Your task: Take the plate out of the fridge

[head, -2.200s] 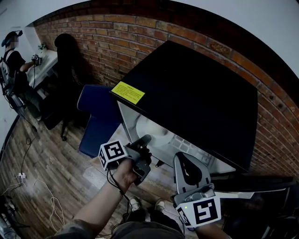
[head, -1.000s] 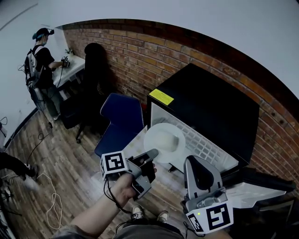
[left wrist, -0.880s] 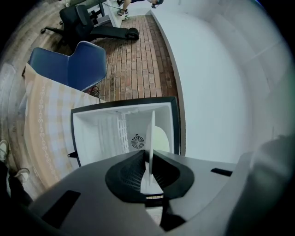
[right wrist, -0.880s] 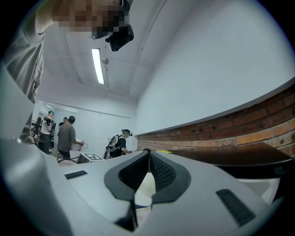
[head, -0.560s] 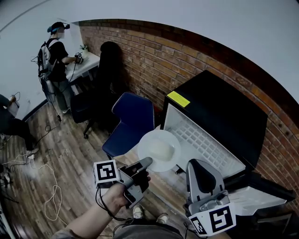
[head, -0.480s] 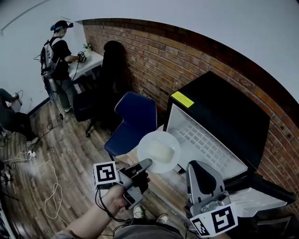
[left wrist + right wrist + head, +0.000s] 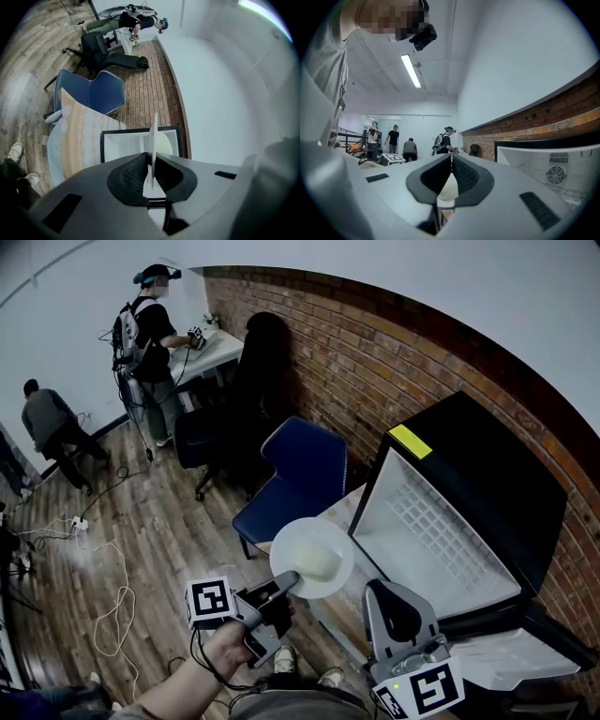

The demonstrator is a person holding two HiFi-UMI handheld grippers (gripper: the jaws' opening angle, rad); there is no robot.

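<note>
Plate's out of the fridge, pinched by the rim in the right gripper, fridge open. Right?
Wrong gripper. The left gripper pinches the plate by the rim; the left gripper view shows its jaws closed on the edge. The right gripper is shut on nothing. The rest holds: plate out of the fridge, fridge open.

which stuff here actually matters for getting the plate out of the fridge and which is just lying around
Job in hand: plate, gripped at its rim by the left claw; fridge, standing open.
Just lying about: blue chair; black office chair; floor cables; desk.
</note>
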